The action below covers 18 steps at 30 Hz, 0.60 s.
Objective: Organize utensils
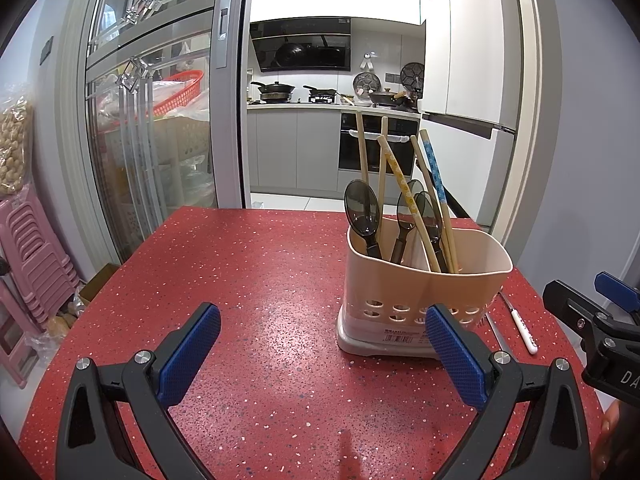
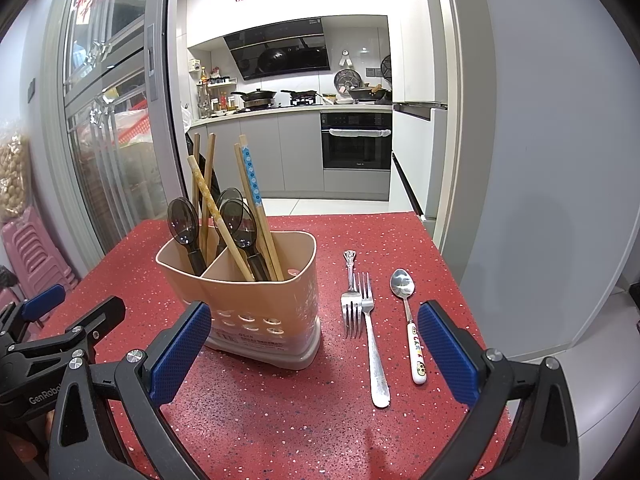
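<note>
A beige utensil holder (image 2: 256, 300) (image 1: 420, 292) stands on the red speckled table (image 2: 280, 408), with several chopsticks (image 2: 250, 196) and dark plastic spoons (image 2: 183, 224) upright in its two compartments. To its right lie two metal forks (image 2: 370, 344), side by side and pointing opposite ways, and a spoon with a white patterned handle (image 2: 409, 320). My right gripper (image 2: 314, 348) is open, low over the table in front of the holder and forks. My left gripper (image 1: 323, 346) is open too, left of the holder, with nothing between its fingers.
The table's far edge (image 1: 304, 210) faces a kitchen doorway with a sliding glass door (image 1: 152, 120) on the left. Pink stools (image 1: 32, 264) are stacked left of the table. A grey wall (image 2: 552, 160) runs along the right side.
</note>
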Available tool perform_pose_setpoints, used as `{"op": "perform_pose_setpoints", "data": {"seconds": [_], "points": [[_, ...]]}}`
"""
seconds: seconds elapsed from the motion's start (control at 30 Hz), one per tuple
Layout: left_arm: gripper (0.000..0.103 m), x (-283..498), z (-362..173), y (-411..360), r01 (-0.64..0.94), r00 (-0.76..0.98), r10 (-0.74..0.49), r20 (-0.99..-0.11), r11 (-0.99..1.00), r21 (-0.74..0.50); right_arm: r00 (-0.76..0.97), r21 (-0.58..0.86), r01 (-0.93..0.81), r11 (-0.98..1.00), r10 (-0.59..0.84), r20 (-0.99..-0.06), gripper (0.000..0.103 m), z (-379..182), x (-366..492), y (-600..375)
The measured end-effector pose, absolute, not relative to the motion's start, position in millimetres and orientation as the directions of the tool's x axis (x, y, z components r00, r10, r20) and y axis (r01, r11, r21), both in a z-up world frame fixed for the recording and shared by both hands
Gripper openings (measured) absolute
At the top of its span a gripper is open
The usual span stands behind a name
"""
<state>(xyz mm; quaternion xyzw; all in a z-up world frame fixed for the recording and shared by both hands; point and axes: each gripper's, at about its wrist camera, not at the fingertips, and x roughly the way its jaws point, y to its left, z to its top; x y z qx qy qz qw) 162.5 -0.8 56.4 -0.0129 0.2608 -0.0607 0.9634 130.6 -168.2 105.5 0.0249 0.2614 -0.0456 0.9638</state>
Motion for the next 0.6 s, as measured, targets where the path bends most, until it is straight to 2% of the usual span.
{"op": "perform_pose_setpoints", "data": {"seconds": [0.6], "points": [[0.103,161.9,57.6,-0.1,0.110,0.856,-0.124,-0.502,0.992,-0.056,0.859,0.024,0.102,0.995,-0.076,-0.506,0.103,105.8,129.7,-168.0]]}}
